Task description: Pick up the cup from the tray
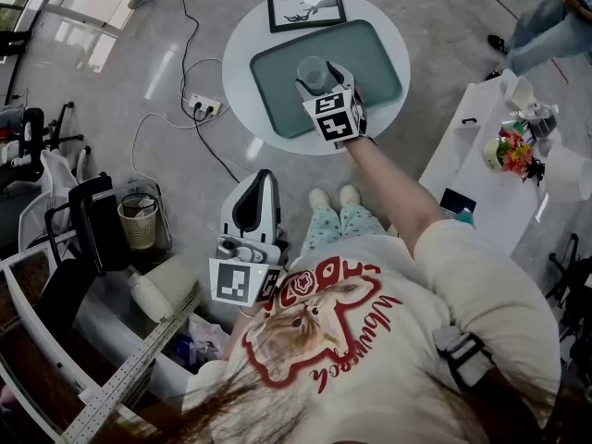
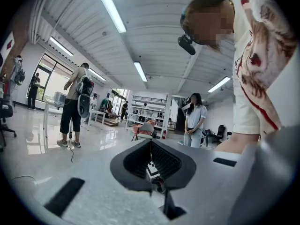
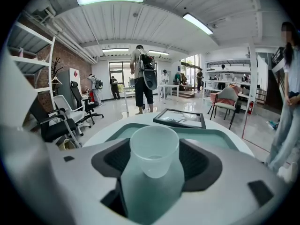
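A translucent plastic cup (image 1: 313, 70) stands upright between the jaws of my right gripper (image 1: 315, 76), over the middle of the green tray (image 1: 374, 55). In the right gripper view the cup (image 3: 154, 146) fills the gap between the black pads (image 3: 202, 165), and the right gripper (image 3: 154, 168) is shut on it. I cannot tell whether its base still touches the tray (image 3: 209, 136). My left gripper (image 1: 261, 178) hangs low by the person's legs, away from the table, pointing out into the room. Its jaws (image 2: 152, 165) are shut with nothing between them.
The tray lies on a small round white table (image 1: 242, 58) with a black-framed picture (image 1: 306, 7) behind it. A power strip and cables (image 1: 205, 107) lie on the floor at left. A wastebasket (image 1: 139, 220) and a white side table with flowers (image 1: 511, 151) flank the person. Several people stand in the room.
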Demonstrator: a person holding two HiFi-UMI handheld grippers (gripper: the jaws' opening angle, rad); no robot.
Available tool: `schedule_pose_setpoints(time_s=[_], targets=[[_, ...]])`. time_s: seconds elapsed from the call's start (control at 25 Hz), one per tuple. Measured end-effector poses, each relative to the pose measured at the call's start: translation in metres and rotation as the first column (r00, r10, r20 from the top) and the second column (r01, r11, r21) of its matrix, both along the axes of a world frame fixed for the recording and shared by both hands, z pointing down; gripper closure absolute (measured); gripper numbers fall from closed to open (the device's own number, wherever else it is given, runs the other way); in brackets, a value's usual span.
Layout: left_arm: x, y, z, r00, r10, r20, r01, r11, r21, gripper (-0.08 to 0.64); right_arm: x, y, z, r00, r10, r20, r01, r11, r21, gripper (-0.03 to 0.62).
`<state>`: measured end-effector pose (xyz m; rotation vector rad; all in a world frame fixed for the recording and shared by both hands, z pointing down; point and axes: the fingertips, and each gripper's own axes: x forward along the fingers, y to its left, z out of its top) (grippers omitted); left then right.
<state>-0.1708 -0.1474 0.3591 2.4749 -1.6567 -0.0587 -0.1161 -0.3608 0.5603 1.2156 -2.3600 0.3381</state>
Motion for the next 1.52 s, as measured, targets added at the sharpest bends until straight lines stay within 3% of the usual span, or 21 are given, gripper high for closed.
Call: schedule_pose_setpoints(time_s=[0.2,1.52], targets=[[-0.002,0.004,0.001,1.0,-0.002,0.012,0.002,1.0,-0.005,0.546,-0.001,0.003,0.009,1.0,0.0,-0.008,0.0,0.999,-0.041,0.298],[-0.001,0.006,0.004,1.0,-0.017,-0.003,0.017,0.999,-0.045,0.546,-0.006,-0.016,0.038,0.999,-0.022,-0.027,0.019,0.994,-0.11,0.299]])
